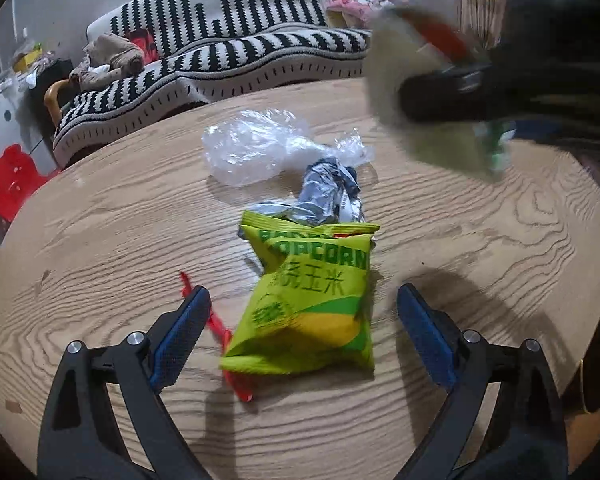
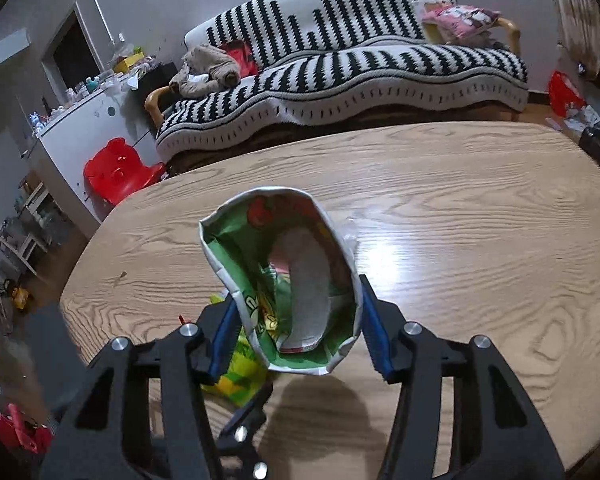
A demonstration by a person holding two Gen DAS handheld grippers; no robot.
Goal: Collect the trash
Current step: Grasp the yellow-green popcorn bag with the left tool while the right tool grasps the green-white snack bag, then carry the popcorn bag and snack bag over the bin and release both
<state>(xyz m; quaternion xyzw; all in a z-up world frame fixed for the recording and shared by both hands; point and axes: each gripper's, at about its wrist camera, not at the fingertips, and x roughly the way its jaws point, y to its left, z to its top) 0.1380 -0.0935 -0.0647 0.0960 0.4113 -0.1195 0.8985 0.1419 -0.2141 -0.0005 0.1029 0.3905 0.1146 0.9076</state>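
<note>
Right gripper: jaws clamped on green-and-white bag, held mouth-open above worktop; left gripper: jaws open, straddling popcorn bag mid-worktop. Uncollected, by appearance: popcorn bag; silver wrapper; clear plastic; red scrap.

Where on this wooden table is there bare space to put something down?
The table is bare along its right side and far edge toward the striped sofa. The middle is crowded: popcorn bag, crumpled silver wrapper, clear plastic and red scrap.
</note>
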